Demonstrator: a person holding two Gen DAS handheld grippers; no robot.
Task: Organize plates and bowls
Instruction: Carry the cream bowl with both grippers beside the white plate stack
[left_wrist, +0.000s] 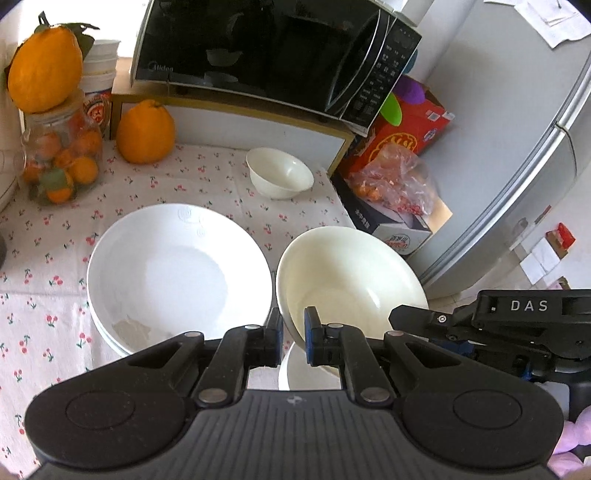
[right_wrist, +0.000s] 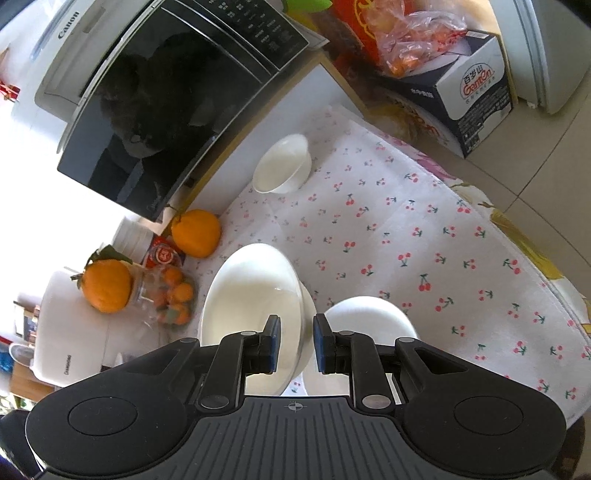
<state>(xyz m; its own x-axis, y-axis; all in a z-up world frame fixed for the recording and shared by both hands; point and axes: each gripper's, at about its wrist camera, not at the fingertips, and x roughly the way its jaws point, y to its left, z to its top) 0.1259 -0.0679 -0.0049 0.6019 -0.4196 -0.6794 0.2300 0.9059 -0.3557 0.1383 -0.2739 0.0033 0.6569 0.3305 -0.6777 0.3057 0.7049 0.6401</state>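
A large cream bowl (left_wrist: 351, 273) hangs tilted above the cherry-print tablecloth (left_wrist: 55, 266). My left gripper (left_wrist: 293, 332) is shut on its near rim. My right gripper (left_wrist: 410, 317) comes in from the right side of that rim. In the right wrist view the same bowl (right_wrist: 251, 295) has its wall between the pads of my right gripper (right_wrist: 296, 341), which is shut on it. Another white bowl (right_wrist: 369, 317) sits just below. A stack of white deep plates (left_wrist: 177, 273) lies to the left. A small white bowl (left_wrist: 279, 171) (right_wrist: 282, 164) stands by the shelf.
A black microwave (left_wrist: 266, 51) sits on a low shelf at the back. A large orange (left_wrist: 146, 133) and a jar of small oranges (left_wrist: 61, 158) stand at the back left. Boxes with a bag of fruit (left_wrist: 391, 184) and a fridge (left_wrist: 517, 147) lie past the table's right edge.
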